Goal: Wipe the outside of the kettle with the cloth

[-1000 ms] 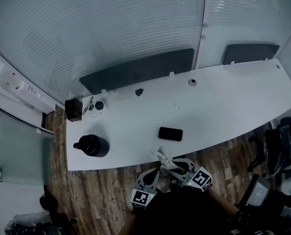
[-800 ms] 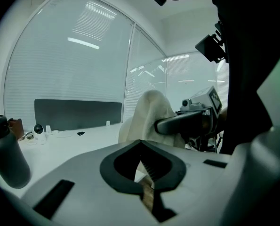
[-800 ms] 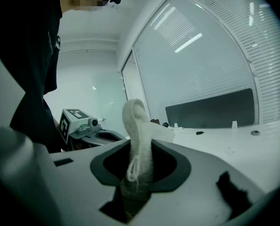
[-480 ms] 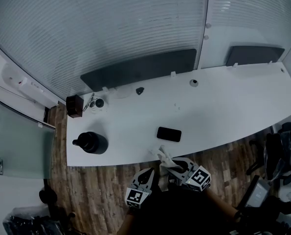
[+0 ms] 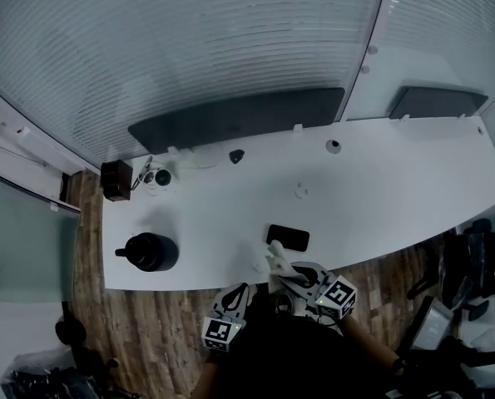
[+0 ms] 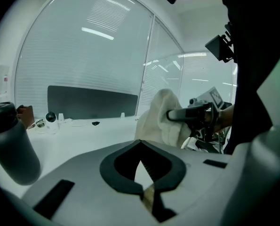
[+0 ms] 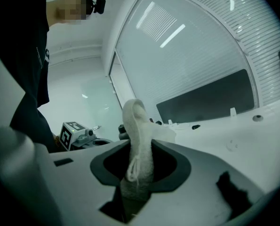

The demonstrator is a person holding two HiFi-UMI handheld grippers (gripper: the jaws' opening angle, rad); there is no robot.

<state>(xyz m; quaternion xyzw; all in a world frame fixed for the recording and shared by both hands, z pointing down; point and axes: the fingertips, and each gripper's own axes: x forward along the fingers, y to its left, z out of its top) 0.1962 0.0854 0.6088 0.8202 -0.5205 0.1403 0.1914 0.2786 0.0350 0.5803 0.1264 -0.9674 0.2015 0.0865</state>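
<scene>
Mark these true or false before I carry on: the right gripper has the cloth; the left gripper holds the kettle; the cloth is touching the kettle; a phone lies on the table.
1. The right gripper is clamped on the cloth. True.
2. The left gripper holds the kettle. False: its jaws are shut on nothing, and the kettle stands by itself on the table.
3. The cloth is touching the kettle. False: the cloth is at the table's near edge, and the kettle stands well apart from it at the left end.
4. A dark phone lies flat on the table. True: it lies close to the cloth.
</scene>
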